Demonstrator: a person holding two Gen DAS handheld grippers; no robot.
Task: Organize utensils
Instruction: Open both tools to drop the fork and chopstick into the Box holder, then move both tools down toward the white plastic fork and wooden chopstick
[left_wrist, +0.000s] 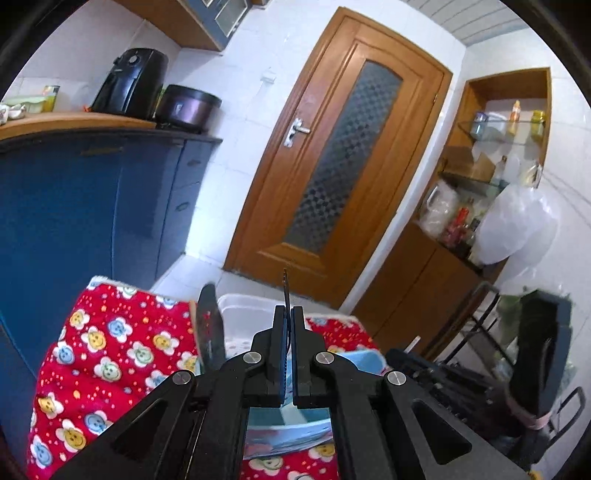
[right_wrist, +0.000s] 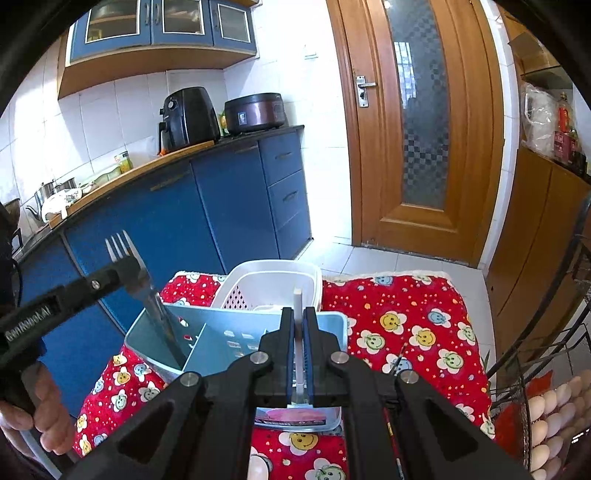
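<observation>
Fork (right_wrist: 127, 266) going into blue caddy (right_wrist: 207, 332), left gripper (right_wrist: 122, 267) clenched on it.
Right gripper (right_wrist: 298, 325) grasping white stick (right_wrist: 297, 332) above caddy; next: lower both w/ care, then release.

My left gripper (right_wrist: 122, 266) holds a fork (right_wrist: 127, 258) whose handle runs down into the left compartment of the divided caddy (right_wrist: 155, 332), which sits on the patterned cloth (right_wrist: 406, 321) toward its left edge. Behind the caddy and touching it stands a perforated basket (right_wrist: 273, 280), near the cloth's far edge. My right gripper (right_wrist: 298, 321), over the caddy's near side, clamps an upright flat stick (right_wrist: 297, 299); a thin pen-like item (right_wrist: 399, 356) lies on the cloth just right of the caddy.
</observation>
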